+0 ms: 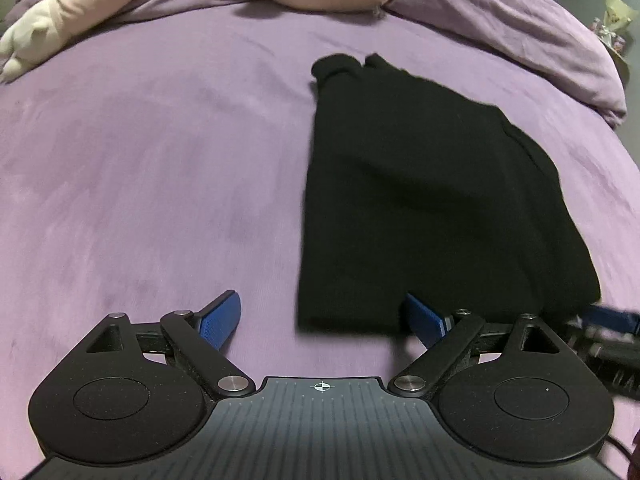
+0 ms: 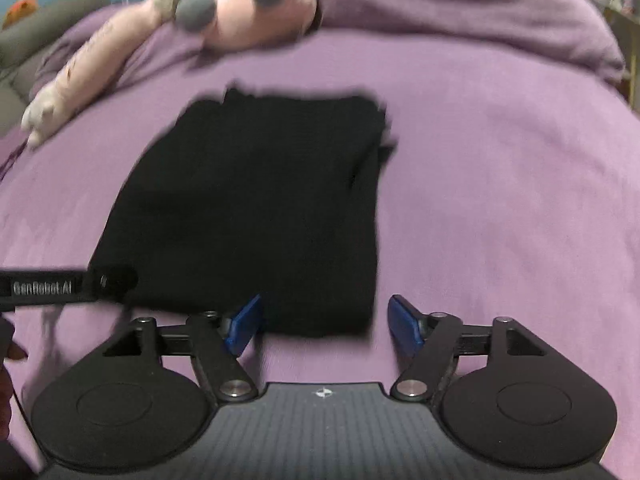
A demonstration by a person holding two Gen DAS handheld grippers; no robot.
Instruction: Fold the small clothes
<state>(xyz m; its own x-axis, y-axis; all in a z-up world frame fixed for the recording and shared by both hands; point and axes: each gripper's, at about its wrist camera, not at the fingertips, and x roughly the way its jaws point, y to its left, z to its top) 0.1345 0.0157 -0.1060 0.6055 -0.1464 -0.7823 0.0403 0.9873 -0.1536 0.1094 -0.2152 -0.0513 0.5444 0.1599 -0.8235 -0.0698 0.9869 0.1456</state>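
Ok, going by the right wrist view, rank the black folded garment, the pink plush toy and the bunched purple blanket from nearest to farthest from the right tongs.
1. Black folded garment: right ahead of the right tongs, its near edge between the open blue pads.
2. Pink plush toy: beyond the garment, far left.
3. Bunched purple blanket: far right, at much the same depth as the toy; too close to call.

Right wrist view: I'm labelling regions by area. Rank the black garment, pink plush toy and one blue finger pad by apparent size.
1. black garment
2. pink plush toy, partly cropped and farther away, so unsure
3. blue finger pad, smallest despite being nearest
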